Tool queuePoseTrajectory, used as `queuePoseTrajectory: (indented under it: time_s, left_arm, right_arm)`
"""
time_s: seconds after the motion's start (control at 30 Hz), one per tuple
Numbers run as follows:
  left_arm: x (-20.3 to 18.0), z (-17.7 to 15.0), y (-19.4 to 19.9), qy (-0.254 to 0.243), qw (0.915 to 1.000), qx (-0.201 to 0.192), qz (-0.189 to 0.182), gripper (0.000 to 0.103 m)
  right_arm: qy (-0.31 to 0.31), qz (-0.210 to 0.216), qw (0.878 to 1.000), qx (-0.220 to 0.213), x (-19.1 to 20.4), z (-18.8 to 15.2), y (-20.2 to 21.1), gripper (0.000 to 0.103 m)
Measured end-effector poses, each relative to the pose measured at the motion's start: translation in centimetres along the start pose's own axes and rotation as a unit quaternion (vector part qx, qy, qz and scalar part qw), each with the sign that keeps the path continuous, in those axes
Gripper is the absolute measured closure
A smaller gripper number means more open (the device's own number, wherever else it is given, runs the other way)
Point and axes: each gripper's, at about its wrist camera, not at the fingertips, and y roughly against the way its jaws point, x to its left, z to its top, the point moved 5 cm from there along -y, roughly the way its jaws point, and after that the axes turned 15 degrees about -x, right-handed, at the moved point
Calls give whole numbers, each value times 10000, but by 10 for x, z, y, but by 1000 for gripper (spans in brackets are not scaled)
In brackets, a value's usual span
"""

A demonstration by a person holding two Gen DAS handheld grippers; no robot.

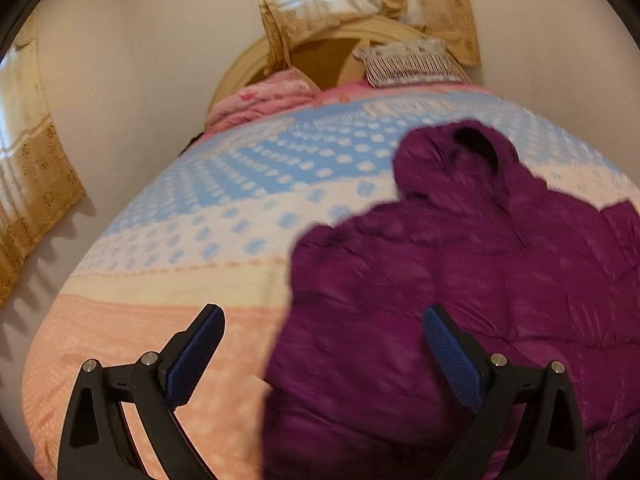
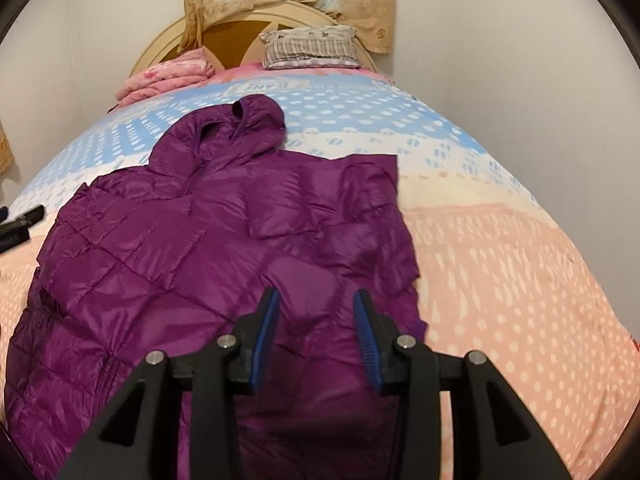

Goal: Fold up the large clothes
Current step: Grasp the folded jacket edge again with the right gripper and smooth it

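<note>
jacket (image 2: pixel 224 240) lying on bed (image 2: pixel 500 248), hood toward headboard (image 2: pixel 236 32), pillow (image 2: pixel 312 54) sitting behind it, folded blanket (image 2: pixel 168 76) lying left of pillow

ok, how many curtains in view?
2. One beige patterned curtain hangs above the headboard at the bed's far end; the other hangs on the wall at the left wrist view's left edge. More may be out of frame.

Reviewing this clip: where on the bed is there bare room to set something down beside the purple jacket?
Bare bedspread lies right of the purple jacket, out to the bed's edge, and a blue band between the hood and the pillow. Crowded: the jacket fills the middle, folded pink blanket at the headboard's left.
</note>
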Motion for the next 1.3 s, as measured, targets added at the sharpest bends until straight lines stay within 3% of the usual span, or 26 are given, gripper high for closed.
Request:
queuePoseTrajectory:
  time_s: [0.1, 0.17, 0.47, 0.53, 0.63, 0.77, 0.9, 1.03, 1.3]
  left_arm:
    - [-17, -28, -21, -228, 9987, 428, 152, 3]
    - [-18, -39, -29, -121, 9985, 516, 119, 3]
    - [-13, -26, -19, -180, 9989, 417, 133, 3]
    - [2, -4, -7, 7, 9999, 76, 101, 3]
    - [21, 19, -5, 301, 9991, -178, 253, 3]
    - [30, 25, -50, 588, 9967, 199, 523, 3]
    - [24, 13, -88, 465, 9957, 383, 706, 3]
    - [18, -6, -106, 360, 9949, 595, 731, 3]
    - [11, -17, -117, 376, 9946, 814, 520, 3]
  right_arm:
    - [-97, -29, 9998, 154, -7, -9, -15, 70]
    - [-78, -34, 9993, 352, -9, -24, -28, 72]
    - [335, -70, 9985, 437, -7, -39, -30, 73]
    - [170, 62, 9989, 435, -10, -29, -20, 73]
    - [-8, -14, 10000, -51, -17, 7, -4, 73]
    - [-272, -242, 9989, -294, -22, 51, -25, 57]
    - [-757, -253, 9966, -223, -29, 66, -68, 56]
    - [-753, -356, 9965, -38, -28, 53, -103, 56]
    - [-880, -378, 9952, 219, -41, 22, -116, 55]
